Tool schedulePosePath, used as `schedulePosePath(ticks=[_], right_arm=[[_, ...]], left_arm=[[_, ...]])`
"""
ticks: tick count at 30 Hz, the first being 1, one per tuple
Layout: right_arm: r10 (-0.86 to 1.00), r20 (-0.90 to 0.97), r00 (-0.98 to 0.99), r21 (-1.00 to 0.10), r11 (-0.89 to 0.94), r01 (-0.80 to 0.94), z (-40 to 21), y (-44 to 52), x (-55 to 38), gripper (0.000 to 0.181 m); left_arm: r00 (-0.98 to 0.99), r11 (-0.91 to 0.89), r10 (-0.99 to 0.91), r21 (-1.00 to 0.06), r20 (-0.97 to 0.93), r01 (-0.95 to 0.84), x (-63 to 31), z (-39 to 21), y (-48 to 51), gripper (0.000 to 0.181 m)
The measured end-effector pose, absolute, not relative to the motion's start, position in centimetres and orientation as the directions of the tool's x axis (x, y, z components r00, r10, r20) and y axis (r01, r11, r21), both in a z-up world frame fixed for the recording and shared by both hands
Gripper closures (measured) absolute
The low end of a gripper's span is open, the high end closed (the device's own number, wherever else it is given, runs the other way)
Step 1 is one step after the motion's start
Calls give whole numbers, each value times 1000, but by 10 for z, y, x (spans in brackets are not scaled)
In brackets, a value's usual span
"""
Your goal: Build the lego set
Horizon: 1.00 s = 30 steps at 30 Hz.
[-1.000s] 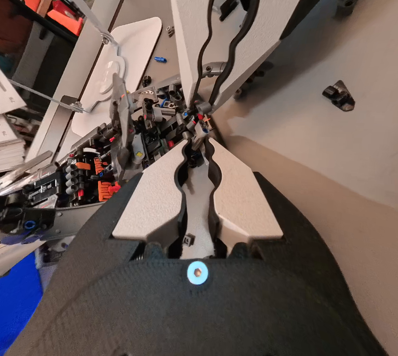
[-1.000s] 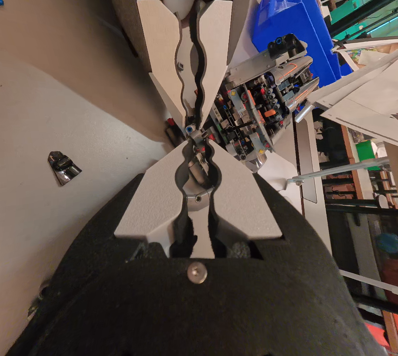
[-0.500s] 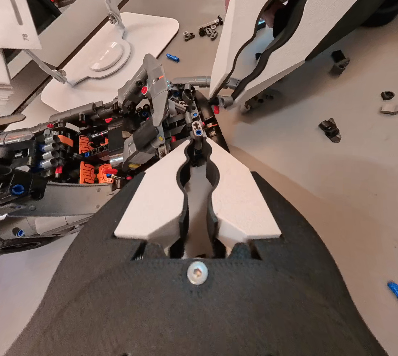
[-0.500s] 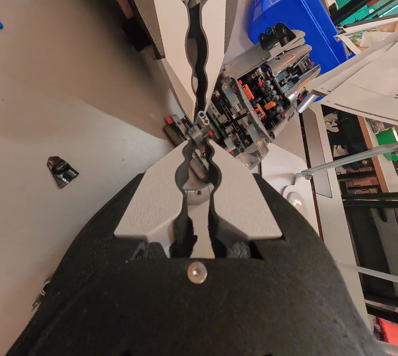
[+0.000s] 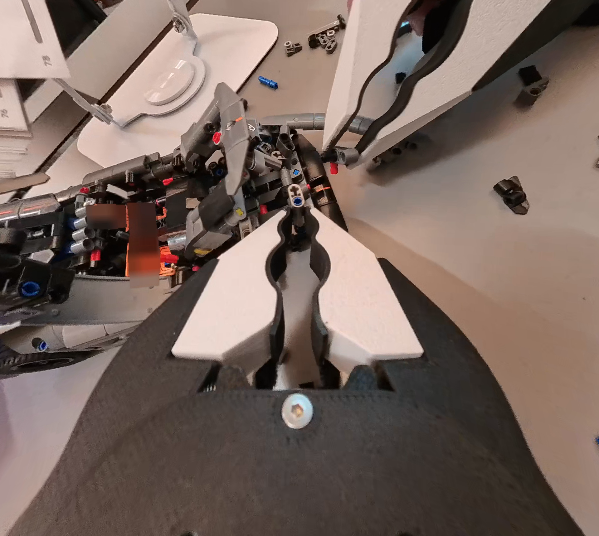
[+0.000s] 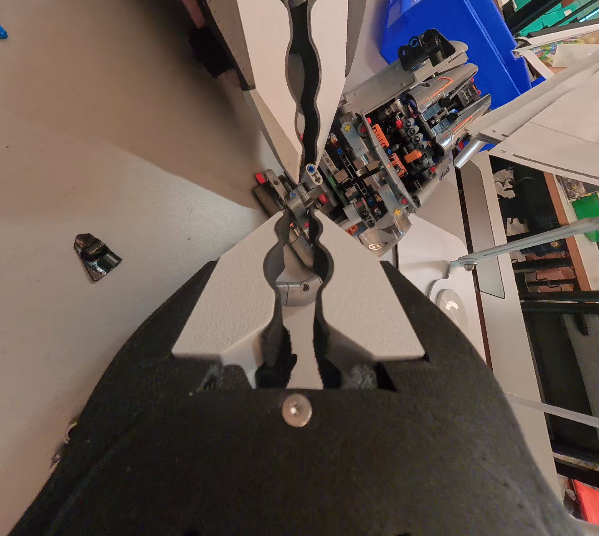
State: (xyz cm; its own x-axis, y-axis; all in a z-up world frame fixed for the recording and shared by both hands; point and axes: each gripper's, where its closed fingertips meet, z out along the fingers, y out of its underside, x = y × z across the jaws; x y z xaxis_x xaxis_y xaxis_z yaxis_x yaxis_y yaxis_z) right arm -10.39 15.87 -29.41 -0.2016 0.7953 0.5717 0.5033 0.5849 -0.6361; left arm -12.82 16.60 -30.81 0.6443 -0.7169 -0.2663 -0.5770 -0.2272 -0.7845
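Right now both grippers meet at the nose end of the lego model (image 5: 207, 196), a long grey and black car-like build that lies on the smooth pale table (image 5: 453, 261), dense with small pins, orange ribbed blocks and blue and red plugs. Closest in the left wrist view, the left gripper (image 5: 296, 212) has its white, grainy wedge fingers with wavy black rubber edges nearly together, pinching a thin grey beam (image 5: 295, 195) with a blue pin in its end hole; that beam sticks out of the model's front. Opposite it, the right gripper (image 5: 351, 152) comes in from above and is clamped on a short grey tube connector (image 5: 346, 155) with a red stub beside it, part of a curved grey pipe along the model's edge. From the right wrist view, the same pipe runs back between the right gripper's fingers (image 6: 227, 293), a rounded metal-looking sleeve sitting in the scalloped hollow of the pads. Loose pieces lie scattered well apart on the table: a glossy black wedge (image 5: 512, 195), a blue pin (image 5: 268, 82), and a small cluster of dark connectors (image 5: 324, 37). Behind the model stands a flat white stand base (image 5: 227, 44) with rounded corners, and a blue plastic bin (image 6: 447, 28) sits beyond.
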Motion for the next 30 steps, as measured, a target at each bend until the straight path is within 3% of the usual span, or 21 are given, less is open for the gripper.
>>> schedulePosePath(ticks=[11, 15, 21, 30], right_arm=[[908, 364, -207, -781, 418, 463, -285, 152, -105, 173], [951, 257, -172, -845, 308, 438, -275, 157, -105, 173], [957, 236, -167, -857, 286, 428, -271, 157, -104, 173], [953, 192, -235, -875, 275, 399, -267, 143, -103, 173]], left_arm=[[705, -385, -709, -827, -18, -409, -133, -307, 167, 177], [699, -341, -710, -829, -83, -444, -134, -305, 167, 175], [670, -262, -716, -813, -198, -521, -134, -298, 164, 162], [544, -100, -696, -687, -468, -720, -125, -299, 160, 157]])
